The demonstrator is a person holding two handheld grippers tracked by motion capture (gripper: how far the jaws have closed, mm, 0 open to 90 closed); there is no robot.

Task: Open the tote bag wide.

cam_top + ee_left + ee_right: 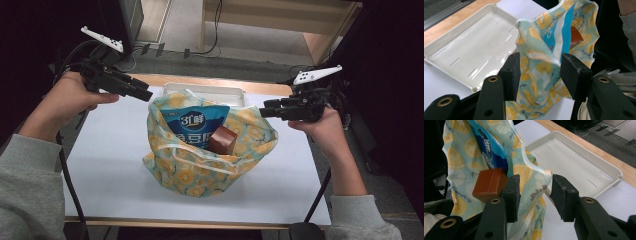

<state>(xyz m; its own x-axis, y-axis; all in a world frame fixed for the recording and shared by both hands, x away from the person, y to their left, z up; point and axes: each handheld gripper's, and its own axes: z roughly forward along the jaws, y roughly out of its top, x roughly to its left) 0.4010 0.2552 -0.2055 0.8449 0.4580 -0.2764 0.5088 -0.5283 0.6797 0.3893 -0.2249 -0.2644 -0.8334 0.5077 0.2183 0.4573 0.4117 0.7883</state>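
At the centre of the high view, on the white table (110, 165), stands a lemon-print bag (200, 165), its mouth gaping upward. A blue snack pouch (197, 125) and a brown box (222, 140) stick out of the opening; the box leans against the pouch on its right. Behind the bag, toward the top of the frame, an empty white tray (205, 90) lies flat.

The left tool (150, 91) hangs at the upper left of the bag and the right tool (261, 111) at its upper right, both clear of the fabric in the high view. In the left gripper view the jaws stand apart with the bag's rim seen between them but farther off, the pads not pressing it. In the right gripper view the jaws are likewise parted, with a fold of the rim in the gap and no grip on it. Neither tool holds anything.

The step looks like packing or closing the bag, with both items already inside. The next move probably calls for each tool to descend onto its side of the rim, pinch the thin fabric and draw the edges together. The cloth is limp and crumpled, so a shallow bite could slip.
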